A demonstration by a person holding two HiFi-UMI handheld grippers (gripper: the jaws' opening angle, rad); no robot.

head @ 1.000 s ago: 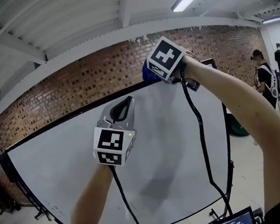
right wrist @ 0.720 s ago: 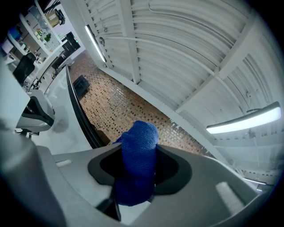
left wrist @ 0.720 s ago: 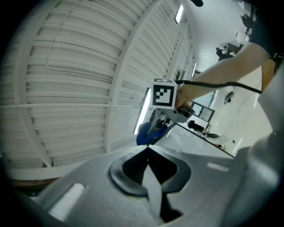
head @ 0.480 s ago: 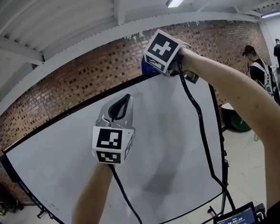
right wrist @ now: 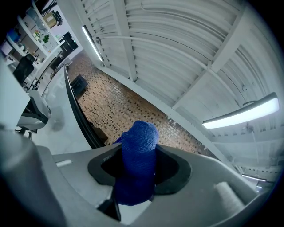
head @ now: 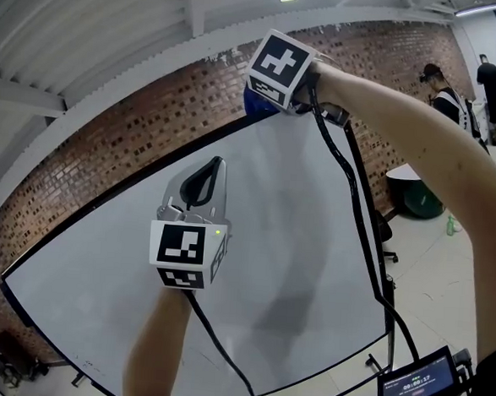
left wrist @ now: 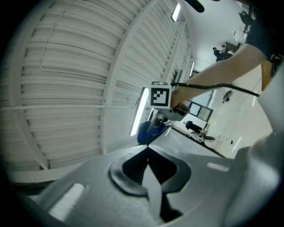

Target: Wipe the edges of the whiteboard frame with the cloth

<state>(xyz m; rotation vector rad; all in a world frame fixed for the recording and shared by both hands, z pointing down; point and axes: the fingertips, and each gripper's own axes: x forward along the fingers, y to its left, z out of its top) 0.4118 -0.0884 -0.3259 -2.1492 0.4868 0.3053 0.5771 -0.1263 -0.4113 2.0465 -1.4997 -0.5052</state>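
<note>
The whiteboard [head: 279, 237] stands tilted in the head view, its black frame [head: 130, 195] running up from the lower left to the top. My right gripper [head: 256, 100] is at the frame's top edge, shut on a blue cloth [head: 251, 107] that touches the edge. In the right gripper view the cloth [right wrist: 138, 164] bulges out between the jaws, with the frame [right wrist: 77, 113] behind it. My left gripper [head: 212, 163] hovers in front of the board's middle, shut and holding nothing. The left gripper view shows its tips [left wrist: 148, 155] meeting, with the blue cloth [left wrist: 146, 131] beyond.
A brick wall [head: 107, 158] stands behind the board. Two people [head: 442, 88] stand at the far right, near a dark green round thing [head: 421, 201] on the floor. A small screen [head: 413, 386] sits at the lower right. Black cables [head: 355, 243] hang from both grippers.
The right gripper with the cloth now sits higher and further left in the picture, still at the top frame edge. The left gripper has drifted slightly left.
</note>
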